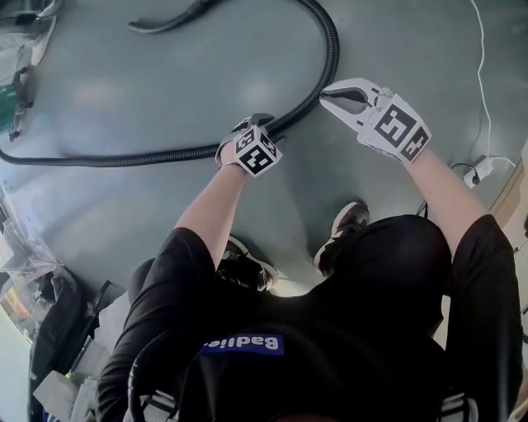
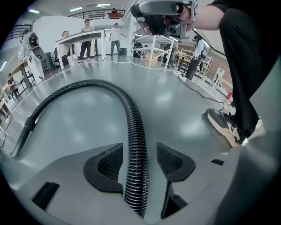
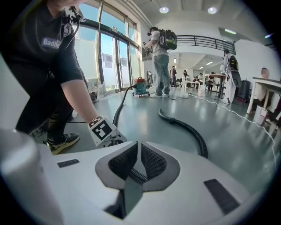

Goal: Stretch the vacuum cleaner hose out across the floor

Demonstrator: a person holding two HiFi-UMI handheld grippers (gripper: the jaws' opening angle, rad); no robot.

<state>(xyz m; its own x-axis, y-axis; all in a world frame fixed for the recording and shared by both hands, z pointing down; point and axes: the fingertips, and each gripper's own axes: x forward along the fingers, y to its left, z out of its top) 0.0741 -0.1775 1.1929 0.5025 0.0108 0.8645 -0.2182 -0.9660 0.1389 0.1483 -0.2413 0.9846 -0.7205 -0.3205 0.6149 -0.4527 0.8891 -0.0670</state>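
A black ribbed vacuum hose (image 1: 124,157) lies on the grey floor, running in from the left and looping up and back to its nozzle end (image 1: 157,25). My left gripper (image 1: 262,124) points down over it and is open. In the left gripper view the hose (image 2: 131,118) passes between the two pads (image 2: 109,162) with a gap on each side. My right gripper (image 1: 324,93) is shut, its tip against the loop further right. In the right gripper view a short bit of hose (image 3: 137,176) shows under the closed jaws, and the loop (image 3: 189,127) curves off beyond them.
The person's shoes (image 1: 346,227) stand just behind the hose. A white cable (image 1: 483,91) and plug strip (image 1: 478,169) lie at the right. Clutter lines the left edge (image 1: 16,82). A vacuum cleaner (image 3: 140,85) and standing people (image 3: 160,57) are farther off.
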